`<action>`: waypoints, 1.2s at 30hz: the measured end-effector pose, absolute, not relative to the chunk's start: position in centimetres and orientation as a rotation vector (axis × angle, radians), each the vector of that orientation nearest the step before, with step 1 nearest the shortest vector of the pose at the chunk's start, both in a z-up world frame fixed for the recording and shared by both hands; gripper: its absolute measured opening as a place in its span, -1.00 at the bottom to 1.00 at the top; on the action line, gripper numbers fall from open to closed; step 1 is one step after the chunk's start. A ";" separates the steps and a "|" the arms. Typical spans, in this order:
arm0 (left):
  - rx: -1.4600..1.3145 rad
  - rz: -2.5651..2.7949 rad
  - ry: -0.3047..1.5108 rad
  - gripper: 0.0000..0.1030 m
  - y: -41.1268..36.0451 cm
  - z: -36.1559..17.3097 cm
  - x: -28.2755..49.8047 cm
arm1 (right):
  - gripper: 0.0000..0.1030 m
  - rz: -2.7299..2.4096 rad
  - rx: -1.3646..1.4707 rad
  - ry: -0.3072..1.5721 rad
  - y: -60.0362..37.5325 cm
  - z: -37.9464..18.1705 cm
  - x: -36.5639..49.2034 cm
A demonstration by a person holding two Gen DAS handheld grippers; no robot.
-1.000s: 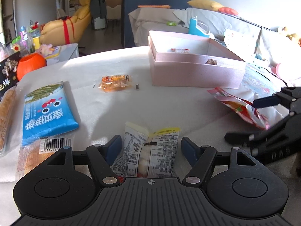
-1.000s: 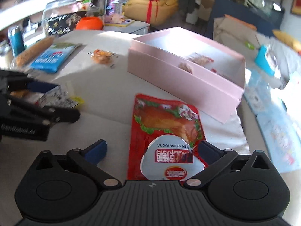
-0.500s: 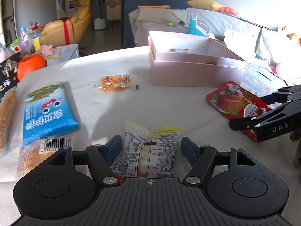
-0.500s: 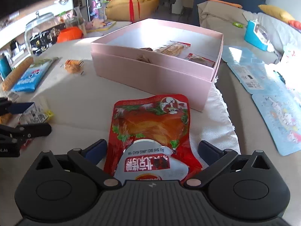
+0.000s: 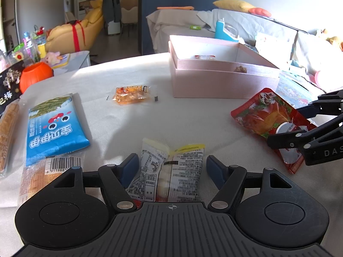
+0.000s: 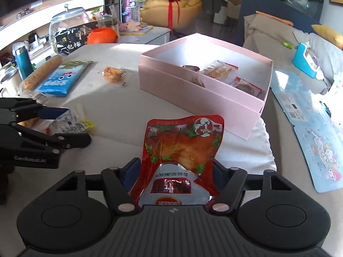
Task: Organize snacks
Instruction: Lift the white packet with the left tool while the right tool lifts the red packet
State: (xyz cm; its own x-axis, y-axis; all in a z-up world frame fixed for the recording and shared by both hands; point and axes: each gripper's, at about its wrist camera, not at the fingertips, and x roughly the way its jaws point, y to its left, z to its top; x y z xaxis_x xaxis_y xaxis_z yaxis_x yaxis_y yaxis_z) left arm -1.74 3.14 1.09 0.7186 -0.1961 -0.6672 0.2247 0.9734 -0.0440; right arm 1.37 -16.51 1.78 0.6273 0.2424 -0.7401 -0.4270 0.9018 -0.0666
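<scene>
My right gripper (image 6: 173, 169) has just closed on the red pouch (image 6: 184, 147); jaws were wide a second ago. Pouch now tilts up off the table (image 6: 120, 115), near the pink box (image 6: 205, 98). Left gripper (image 5: 170, 169) unchanged, open around the white packet (image 5: 171, 171), not gripping. Box drop looks next.

Box (image 6: 199, 98) at far middle of table (image 6: 120, 126), snacks inside. Left of box, small packet (image 6: 112, 74); further left, long packs (image 6: 61, 79). Nearer, pouch (image 6: 184, 150) before box, wrapper (image 6: 68, 125) to its left.
</scene>
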 end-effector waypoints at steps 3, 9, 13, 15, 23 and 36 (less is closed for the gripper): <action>0.042 -0.232 0.733 0.45 3.1 1.1 -1.7 | 0.40 0.373 -0.258 0.805 -16.4 1.5 1.5; 0.046 -0.230 0.730 0.45 3.1 1.1 -1.7 | 0.73 0.362 -0.305 0.820 -16.0 0.7 1.4; 0.047 -0.230 0.730 0.45 3.2 1.2 -1.7 | 0.74 0.425 -0.201 0.861 -16.7 0.2 2.2; 0.047 -0.231 0.731 0.45 3.2 1.1 -1.7 | 0.77 0.433 -0.190 0.861 -16.8 0.0 2.6; 0.028 -0.239 0.745 0.45 3.5 1.3 -1.5 | 0.15 0.430 -0.310 0.783 -15.5 2.2 1.1; -0.056 -0.248 0.818 0.32 4.5 2.0 -0.8 | -0.20 0.540 -0.186 0.765 -15.4 5.4 1.0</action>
